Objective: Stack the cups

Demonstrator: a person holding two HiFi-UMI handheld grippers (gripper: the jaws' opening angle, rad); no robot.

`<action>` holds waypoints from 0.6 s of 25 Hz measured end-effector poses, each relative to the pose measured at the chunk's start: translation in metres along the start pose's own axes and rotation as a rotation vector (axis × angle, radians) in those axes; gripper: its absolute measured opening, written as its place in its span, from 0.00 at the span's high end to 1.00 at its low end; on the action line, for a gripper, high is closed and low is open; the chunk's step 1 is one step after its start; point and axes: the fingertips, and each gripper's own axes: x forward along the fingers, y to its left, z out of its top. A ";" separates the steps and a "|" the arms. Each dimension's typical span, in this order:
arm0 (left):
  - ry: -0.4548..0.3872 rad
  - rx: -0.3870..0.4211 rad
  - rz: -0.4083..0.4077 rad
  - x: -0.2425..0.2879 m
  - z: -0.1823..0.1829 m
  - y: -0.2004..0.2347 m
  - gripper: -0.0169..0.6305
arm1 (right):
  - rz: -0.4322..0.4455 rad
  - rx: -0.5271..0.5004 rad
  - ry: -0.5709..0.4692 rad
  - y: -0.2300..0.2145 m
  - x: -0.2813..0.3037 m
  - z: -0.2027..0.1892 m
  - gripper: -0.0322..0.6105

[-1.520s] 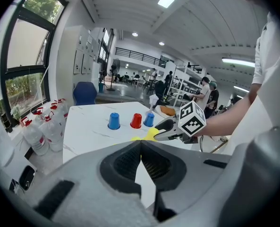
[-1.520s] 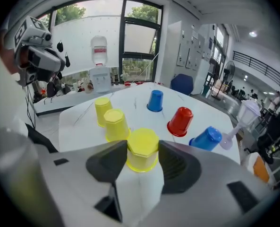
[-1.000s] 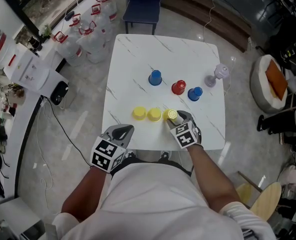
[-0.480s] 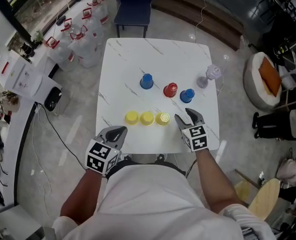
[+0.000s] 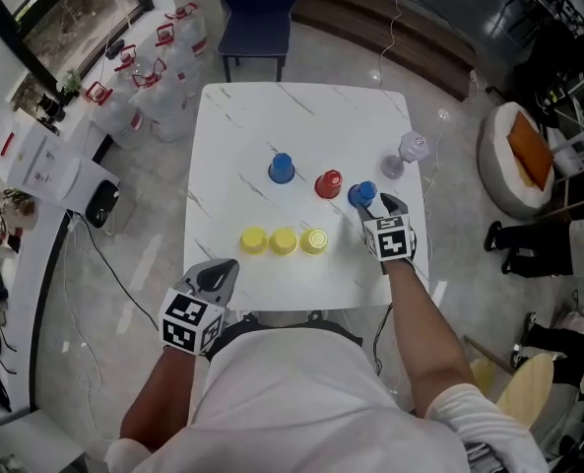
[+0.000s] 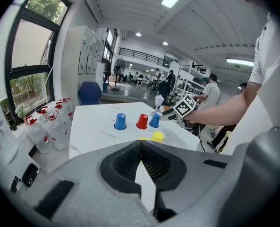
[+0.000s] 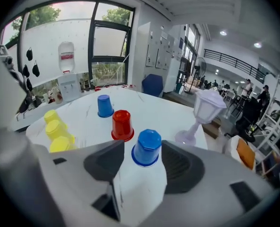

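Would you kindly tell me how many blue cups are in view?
2. The left blue cup stands left of the red cup; the right blue cup right of it, between the right gripper's jaws, which have just been opening. None appears hidden.

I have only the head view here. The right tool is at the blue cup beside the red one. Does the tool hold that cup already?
Observer: Not yet. In the right gripper view the blue cup stands upside down between the jaws of the right tool, which have just been opening. The pads do not press on it.
Operator: And the left tool, does it carry something?
Observer: No. The left tool has its jaws together, with nothing between them.
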 end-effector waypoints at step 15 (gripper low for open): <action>0.003 -0.039 0.070 -0.012 -0.003 0.018 0.96 | -0.011 0.057 0.058 -0.017 0.037 -0.003 0.61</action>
